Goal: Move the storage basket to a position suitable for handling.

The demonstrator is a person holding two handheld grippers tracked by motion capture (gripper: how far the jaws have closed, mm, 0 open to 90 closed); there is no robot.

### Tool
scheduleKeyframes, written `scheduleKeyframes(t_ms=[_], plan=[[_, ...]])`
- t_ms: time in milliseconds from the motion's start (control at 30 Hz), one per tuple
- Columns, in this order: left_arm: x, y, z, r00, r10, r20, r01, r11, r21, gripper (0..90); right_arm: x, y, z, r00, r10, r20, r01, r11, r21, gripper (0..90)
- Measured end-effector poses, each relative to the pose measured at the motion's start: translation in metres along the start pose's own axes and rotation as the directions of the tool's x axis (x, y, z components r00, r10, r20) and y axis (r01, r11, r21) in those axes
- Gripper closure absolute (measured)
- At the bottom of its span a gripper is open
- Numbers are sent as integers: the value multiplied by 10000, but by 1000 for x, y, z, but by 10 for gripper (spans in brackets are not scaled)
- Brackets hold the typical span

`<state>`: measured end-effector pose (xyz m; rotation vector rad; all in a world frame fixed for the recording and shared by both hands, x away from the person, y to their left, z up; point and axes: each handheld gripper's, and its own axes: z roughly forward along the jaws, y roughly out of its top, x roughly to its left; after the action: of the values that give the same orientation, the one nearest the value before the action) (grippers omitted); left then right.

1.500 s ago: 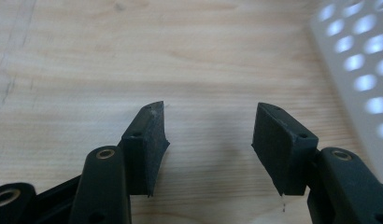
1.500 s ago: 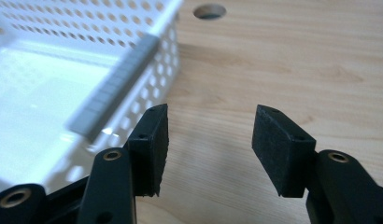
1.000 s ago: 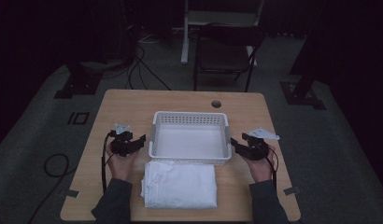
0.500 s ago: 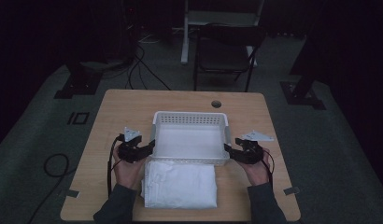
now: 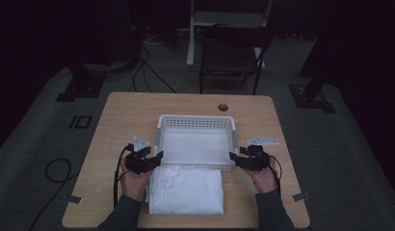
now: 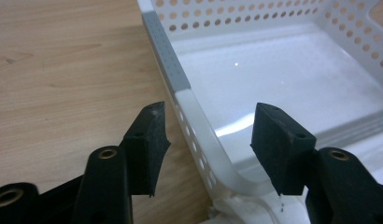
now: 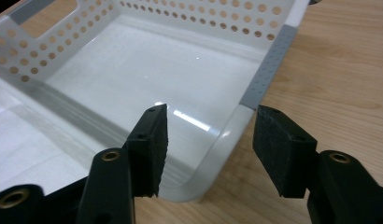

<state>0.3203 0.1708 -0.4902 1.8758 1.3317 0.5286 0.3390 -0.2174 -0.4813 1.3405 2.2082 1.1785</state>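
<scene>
White perforated basket [image 5: 196, 144], empty, is sitting at the middle of the wooden surface [image 5: 118, 120], with grey strips on its side rims. Folded white cloth [image 5: 186, 190] is lying just in front of the basket; whether its far edge is touching the basket wall cannot be told from the high view. Left gripper [image 5: 156, 158] is hovering at the basket's near left corner, its fingers [image 6: 150, 140] spread wide and released, one standing outside the rim and one over the inside, straddling the corner wall without touching it. Right gripper [image 5: 232, 158] is hovering likewise at the near right corner, fingers [image 7: 150, 142] released and apart, the rounded rim lying between them in the right gripper view. The person's hands are partly hiding both gripper bodies from above, and the forearms are being cut off at the bottom edge. A dark chair [image 5: 232, 53] is standing beyond the surface, barely readable in the dim surroundings; cables [image 5: 142, 62] are trailing across the floor, their ends lost in shadow.
</scene>
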Motion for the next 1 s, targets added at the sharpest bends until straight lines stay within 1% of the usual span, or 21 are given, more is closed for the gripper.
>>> scheduleKeyframes(t_ms=[67, 100, 167, 233, 300, 433, 600, 700, 800, 1000], plan=[[1, -2, 3, 10000, -4, 39, 4, 9999, 139, 484, 1, 0, 2, 9999, -35, -100, 36, 9999, 104, 468], [1, -3, 4, 10000, 1, 62, -3, 9998, 206, 497, 1, -1, 3, 10000, -69, -5, 70, 9999, 155, 476], [2, -4, 6, 9999, -79, 122, 77, 9998, 176, 532, 0, -2, 5, 9999, -74, 121, 71, 9997, 216, 504], [2, -4, 6, 9998, -44, 210, 41, 9999, 137, 567, -2, -3, 6, 9998, 75, 202, -79, 9998, 208, 548], [1, -4, 7, 9998, 54, 185, -57, 9999, 136, 591, -4, -4, 9, 9990, 178, 408, -188, 9996, 234, 607], [2, -3, 7, 9998, 6, 205, -9, 9999, 151, 604, -5, -6, 12, 9989, 238, 392, -246, 9995, 202, 624], [3, -2, 9, 9998, 82, 168, -86, 9998, 203, 611, -4, -4, 16, 9983, 198, 549, -205, 9997, 136, 629], [4, -1, 12, 9998, 69, 203, -75, 9996, 275, 615, -5, -4, 17, 9985, 150, 530, -156, 9998, 109, 630], [5, -1, 14, 9998, 29, 202, -34, 9997, 246, 617, -5, -4, 18, 9984, 195, 523, -196, 9998, 9, 632], [8, 2, 17, 10000, 30, 64, -32, 9996, 281, 622, -5, -2, 22, 9983, 164, 563, -159, 9998, -98, 632]])
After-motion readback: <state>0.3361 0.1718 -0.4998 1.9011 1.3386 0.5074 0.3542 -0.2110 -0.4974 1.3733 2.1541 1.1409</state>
